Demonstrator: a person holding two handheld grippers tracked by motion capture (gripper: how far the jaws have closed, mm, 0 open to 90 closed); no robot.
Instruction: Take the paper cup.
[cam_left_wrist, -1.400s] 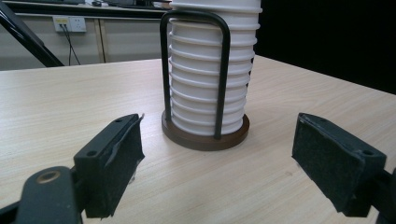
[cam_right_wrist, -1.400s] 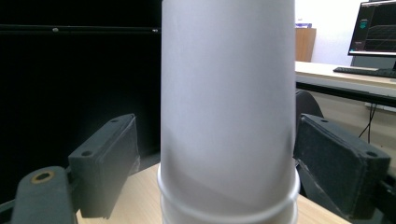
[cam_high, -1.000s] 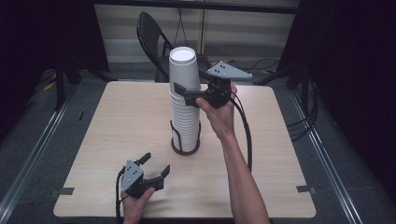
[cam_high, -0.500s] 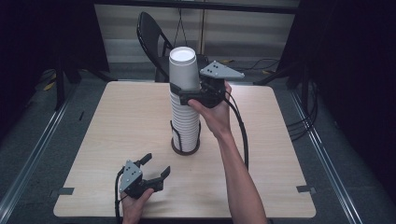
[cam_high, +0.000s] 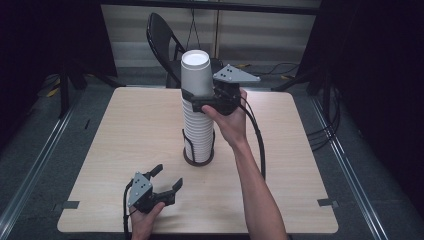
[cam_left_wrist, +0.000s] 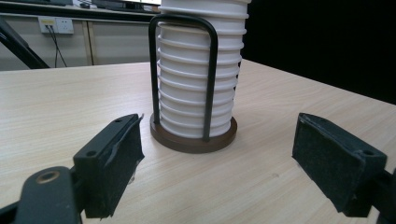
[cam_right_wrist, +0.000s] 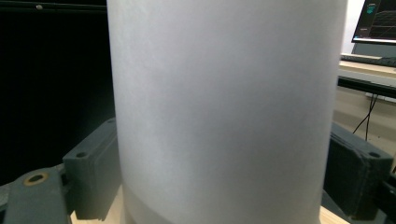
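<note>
A tall stack of white paper cups (cam_high: 197, 130) stands in a holder with a dark round base (cam_high: 198, 159) and black wire hoops, at the middle of the wooden table (cam_high: 125, 125). The top cup (cam_high: 196, 72) stands higher than the rest. My right gripper (cam_high: 192, 100) reaches in from the right, shut on that top cup (cam_right_wrist: 224, 107), a pad against each side. My left gripper (cam_high: 167, 178) rests open near the front edge, nothing between its jaws. In the left gripper view the gripper (cam_left_wrist: 219, 133) faces the stack (cam_left_wrist: 196, 84) and its base (cam_left_wrist: 194, 140).
A black folding chair (cam_high: 162, 37) stands behind the table's far edge. Cables (cam_high: 327, 125) trail on the floor to the right. Bare tabletop lies left and right of the holder.
My right gripper has shifted slightly left, further around the top cup. The left gripper and the stack have stayed put.
</note>
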